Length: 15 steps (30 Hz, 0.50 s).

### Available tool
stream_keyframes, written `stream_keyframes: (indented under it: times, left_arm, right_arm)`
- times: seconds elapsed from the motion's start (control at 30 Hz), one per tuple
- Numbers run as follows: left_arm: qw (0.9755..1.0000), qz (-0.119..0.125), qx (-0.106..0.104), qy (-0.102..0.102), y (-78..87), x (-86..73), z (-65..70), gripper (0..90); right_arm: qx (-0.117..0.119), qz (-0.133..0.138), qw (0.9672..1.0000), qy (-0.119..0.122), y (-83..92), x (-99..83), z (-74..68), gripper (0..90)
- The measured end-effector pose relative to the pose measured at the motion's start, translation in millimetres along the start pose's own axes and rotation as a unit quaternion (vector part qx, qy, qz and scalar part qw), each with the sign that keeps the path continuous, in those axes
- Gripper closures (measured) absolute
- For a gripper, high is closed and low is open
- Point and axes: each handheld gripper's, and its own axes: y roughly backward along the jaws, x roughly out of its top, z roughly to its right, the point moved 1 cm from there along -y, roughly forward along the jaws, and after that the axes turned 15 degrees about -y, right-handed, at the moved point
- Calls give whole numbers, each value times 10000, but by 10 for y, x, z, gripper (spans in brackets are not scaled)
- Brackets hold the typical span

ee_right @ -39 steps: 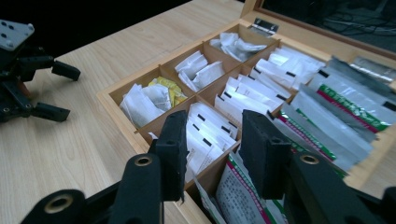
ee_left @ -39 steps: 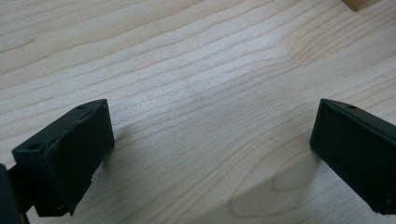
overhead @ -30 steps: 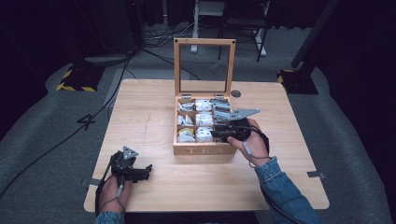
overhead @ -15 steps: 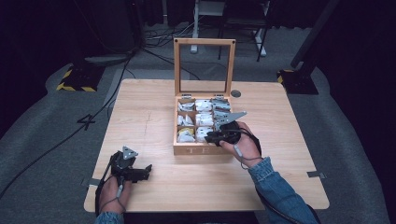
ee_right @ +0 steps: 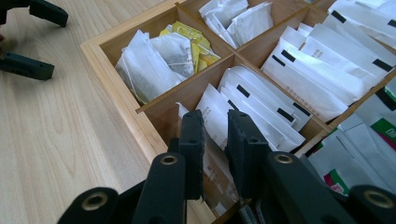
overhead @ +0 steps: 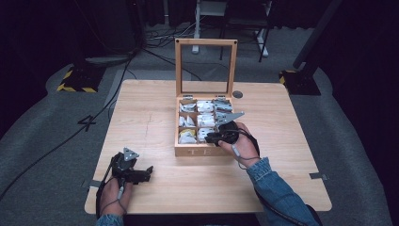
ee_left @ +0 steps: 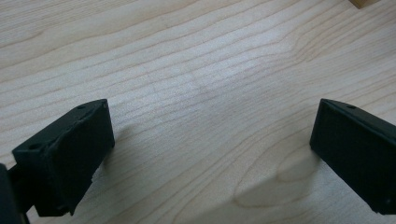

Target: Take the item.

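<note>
left gripper [overhead: 141,173] rests released on the table [overhead: 150,117] at near left, well apart from the box [overhead: 207,150]. right gripper [ee_right: 215,140] has just been closing on a sachet [ee_right: 212,114] standing in the near compartment, its long axis pointing far-right.

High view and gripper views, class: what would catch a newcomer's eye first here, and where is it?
The wooden tea box with its glass lid upright stands mid-table, its compartments packed with white tea sachets. The right gripper dips into the near compartment, jaws just closing around one sachet. The left gripper rests open at the table's near left corner.
</note>
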Motion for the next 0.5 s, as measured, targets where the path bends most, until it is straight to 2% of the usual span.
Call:
stream_keyframes:
  times: [0.1, 0.3, 0.33, 0.47, 0.5]
  left_arm:
    - [10000, 0, 0, -1, 0, 0, 0, 0]
    - [10000, 1, 0, 0, 0, 0, 0, 0]
    - [10000, 0, -1, -8, 0, 0, -1, 0]
    - [10000, 1, 0, 0, 0, 0, 0, 0]
    - [10000, 1, 0, 0, 0, 0, 0, 0]
  right_arm:
    - [13, -43, 10000, -67, -28, -8, 17, 769]
    - [35, -130, 9998, -133, -49, -30, 27, 870]
    - [2, -121, 9999, -90, -43, -35, 22, 900]
    - [-24, -49, 10000, -45, -20, -30, 18, 900]
    - [-28, 50, 10000, -12, 9, -19, 12, 900]
